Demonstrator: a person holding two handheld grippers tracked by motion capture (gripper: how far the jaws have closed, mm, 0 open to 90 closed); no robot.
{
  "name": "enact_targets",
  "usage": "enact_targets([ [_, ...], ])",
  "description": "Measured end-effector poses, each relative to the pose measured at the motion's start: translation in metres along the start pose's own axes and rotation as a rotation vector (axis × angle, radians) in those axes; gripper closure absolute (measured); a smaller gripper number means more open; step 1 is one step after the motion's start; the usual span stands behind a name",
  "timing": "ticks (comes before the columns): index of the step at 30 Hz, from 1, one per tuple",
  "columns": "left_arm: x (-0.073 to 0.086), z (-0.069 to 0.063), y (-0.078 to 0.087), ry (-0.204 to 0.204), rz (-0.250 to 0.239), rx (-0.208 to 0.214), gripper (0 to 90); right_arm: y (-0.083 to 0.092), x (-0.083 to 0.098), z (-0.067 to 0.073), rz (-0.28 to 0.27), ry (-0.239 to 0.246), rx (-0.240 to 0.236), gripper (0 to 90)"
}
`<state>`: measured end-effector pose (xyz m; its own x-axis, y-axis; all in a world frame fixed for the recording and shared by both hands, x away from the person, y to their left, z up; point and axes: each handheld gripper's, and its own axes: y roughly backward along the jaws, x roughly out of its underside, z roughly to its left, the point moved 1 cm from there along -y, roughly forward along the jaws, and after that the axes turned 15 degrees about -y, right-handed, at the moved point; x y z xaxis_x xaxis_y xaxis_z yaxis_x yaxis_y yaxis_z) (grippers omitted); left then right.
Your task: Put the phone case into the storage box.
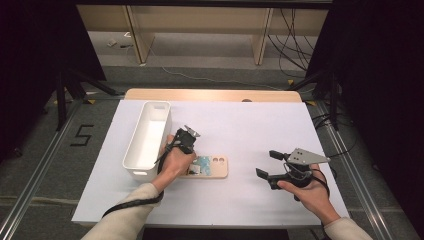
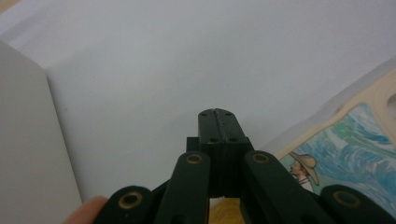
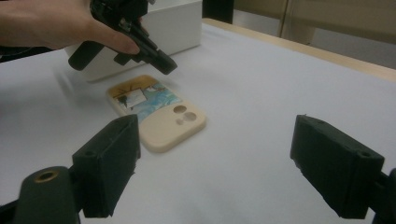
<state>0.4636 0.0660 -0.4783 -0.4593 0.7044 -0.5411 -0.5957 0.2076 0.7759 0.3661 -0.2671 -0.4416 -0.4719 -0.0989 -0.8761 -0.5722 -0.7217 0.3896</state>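
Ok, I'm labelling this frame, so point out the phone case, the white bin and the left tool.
phone case [image 3: 161, 119]: right gripper view, its beige back.
white bin [image 1: 131, 154]: high view, its left long wall.
left tool [image 2: 218, 120]: left gripper view, its closed tips.

Even, soft overhead light brightens the white rectangular table sheet [image 1: 240, 130]; surroundings stay dark, close-up gripper views blur.

A white sheet [image 1: 240, 125] covers the wooden table [image 1: 210, 95]; cables [image 1: 292, 42] trail behind.
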Motion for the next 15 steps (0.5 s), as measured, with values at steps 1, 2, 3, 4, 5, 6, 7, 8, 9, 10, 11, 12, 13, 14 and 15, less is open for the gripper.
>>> enact_targets([
  [1,0.0008,-0.0001,-0.0012,-0.004,0.008,0.0,90.0,0.0,0.0,-0.0001,0.0,0.0,-0.001,16.8],
  [2,0.0014,-0.0004,-0.002,-0.003,0.014,0.002,90.0,0.0001,0.0001,-0.0002,0.002,0.0,0.001,16.8],
  [3,0.0017,-0.0009,-0.0026,-0.006,0.021,0.001,90.0,0.0,0.0003,-0.0003,0.003,-0.002,0.001,16.8],
  [4,0.0018,-0.0011,-0.003,-0.01,0.03,0.002,90.0,-0.0001,0.0003,-0.0005,0.004,-0.001,0.0,16.8],
  [5,0.0018,-0.0011,-0.003,-0.01,0.03,0.002,90.0,0.0,0.0004,-0.0006,0.005,-0.001,0.003,16.9],
  [6,0.002,-0.0015,-0.0038,-0.018,0.045,-0.004,90.0,0.0,0.0004,-0.0005,0.005,-0.001,0.003,16.9],
  [7,0.0022,-0.002,-0.0039,-0.027,0.058,-0.007,90.0,0.0,0.0004,-0.0005,0.006,-0.001,0.003,16.9],
  [8,0.0025,-0.0026,-0.0035,-0.029,0.069,-0.001,90.0,-0.0001,0.0004,-0.0004,0.005,-0.001,0.004,16.9],
  [9,0.0029,-0.0034,-0.0031,-0.027,0.076,0.007,90.0,0.0,0.0004,-0.0003,0.005,-0.001,0.004,16.9],
  [10,0.0033,-0.0039,-0.0025,-0.03,0.081,0.006,90.0,0.0,0.0003,-0.0002,0.005,-0.002,0.003,16.9],
  [11,0.0036,-0.0042,-0.0018,-0.037,0.086,0.004,90.0,0.0001,0.0003,-0.0002,0.006,-0.002,0.004,16.9],
  [12,0.004,-0.0042,-0.0008,-0.041,0.091,0.004,90.0,0.0,0.0003,-0.0003,0.005,-0.001,0.004,16.9],
  [13,0.0043,-0.0042,0.0001,-0.045,0.094,0.005,90.0,0.0,0.0004,-0.0005,0.006,-0.001,0.005,16.9],
  [14,0.0048,-0.0045,0.0013,-0.055,0.102,0.0,90.0,0.0,0.0004,-0.0006,0.007,-0.001,0.006,17.0],
  [15,0.0054,-0.0055,0.0023,-0.06,0.106,-0.001,90.0,0.0001,0.0005,-0.0006,0.006,-0.003,0.006,17.0],
])
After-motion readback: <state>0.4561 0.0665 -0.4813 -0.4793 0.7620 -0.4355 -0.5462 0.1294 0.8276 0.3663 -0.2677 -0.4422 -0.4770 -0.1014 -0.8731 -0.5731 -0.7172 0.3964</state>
